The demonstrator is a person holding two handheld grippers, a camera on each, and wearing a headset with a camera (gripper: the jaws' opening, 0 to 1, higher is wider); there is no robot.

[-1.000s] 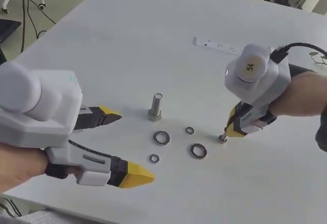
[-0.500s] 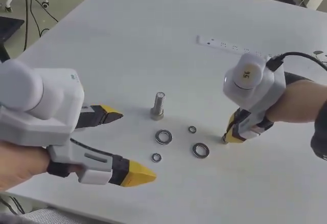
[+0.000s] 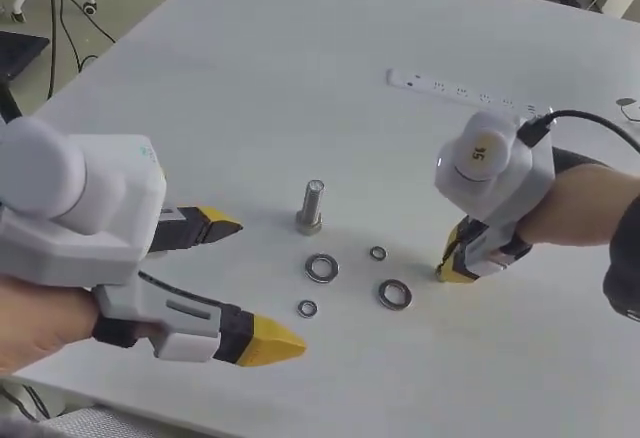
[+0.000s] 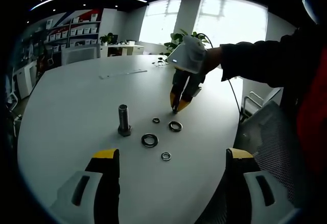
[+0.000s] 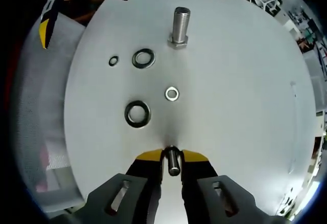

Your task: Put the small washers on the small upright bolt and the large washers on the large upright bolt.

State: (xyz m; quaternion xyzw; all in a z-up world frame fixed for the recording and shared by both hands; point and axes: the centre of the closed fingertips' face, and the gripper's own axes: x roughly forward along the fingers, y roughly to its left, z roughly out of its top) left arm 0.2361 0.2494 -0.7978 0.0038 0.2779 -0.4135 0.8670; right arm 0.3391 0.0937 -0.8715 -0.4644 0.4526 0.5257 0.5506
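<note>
1. The right gripper (image 5: 172, 158) is pinched narrow on the small bolt (image 5: 173, 162), tips down at the desk (image 3: 250, 78).
2. The left gripper (image 4: 172, 155) is spread wide, holding nothing, by the desk's near edge.
3. The large bolt (image 3: 311, 208) stands upright; loose just beside it lie the left large washer (image 3: 321, 267), right large washer (image 3: 394, 293), far small washer (image 3: 377, 253) and near small washer (image 3: 307, 308).
4. Bare desk runs beyond to the power strip (image 3: 450, 90).

The large upright silvery metal bolt (image 5: 180, 27) looks brushed and dull-bright, its shank rough with thread, while the flat grey metal washers (image 5: 138, 113) gleam smooth on the white matt table top (image 3: 250, 78). The left gripper (image 3: 265, 284) has a smooth, faintly glossy white plastic shell and matt yellow tips. The small silvery metal bolt (image 5: 173, 164) in the right gripper (image 5: 172, 157) shines.
</note>
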